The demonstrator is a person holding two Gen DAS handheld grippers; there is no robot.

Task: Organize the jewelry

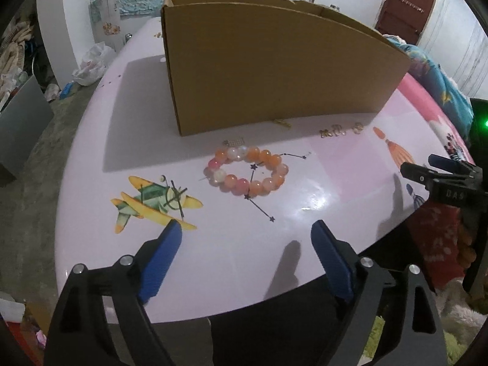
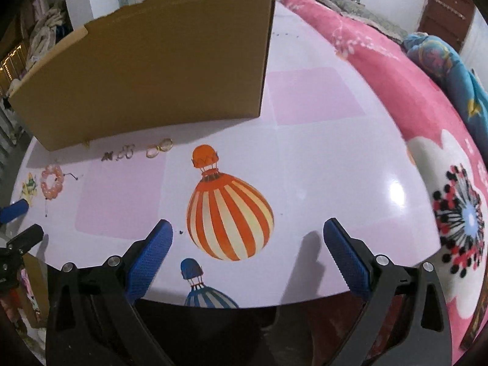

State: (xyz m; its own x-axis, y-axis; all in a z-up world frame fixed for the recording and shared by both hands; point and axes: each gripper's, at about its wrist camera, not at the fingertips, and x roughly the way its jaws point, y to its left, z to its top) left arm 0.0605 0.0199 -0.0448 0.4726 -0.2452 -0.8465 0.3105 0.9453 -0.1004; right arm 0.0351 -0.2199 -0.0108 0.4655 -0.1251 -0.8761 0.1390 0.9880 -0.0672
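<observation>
An orange and pink bead bracelet (image 1: 247,171) lies on the pink table (image 1: 305,201), just ahead of my open, empty left gripper (image 1: 246,231). It also shows far left in the right wrist view (image 2: 52,181). Small gold rings (image 2: 159,148) and earrings (image 2: 119,154) lie by the front wall of the cardboard box (image 2: 152,76); in the left wrist view they (image 1: 340,129) sit right of the box (image 1: 274,67). A small silver piece (image 1: 234,142) lies behind the bracelet. My right gripper (image 2: 247,230) is open and empty over the printed balloon.
A pink floral blanket (image 2: 411,128) lies along the table's right side. The right gripper's fingers (image 1: 439,174) show at the right edge of the left wrist view. The table's near edge is just below both grippers. Floor and clutter lie to the left.
</observation>
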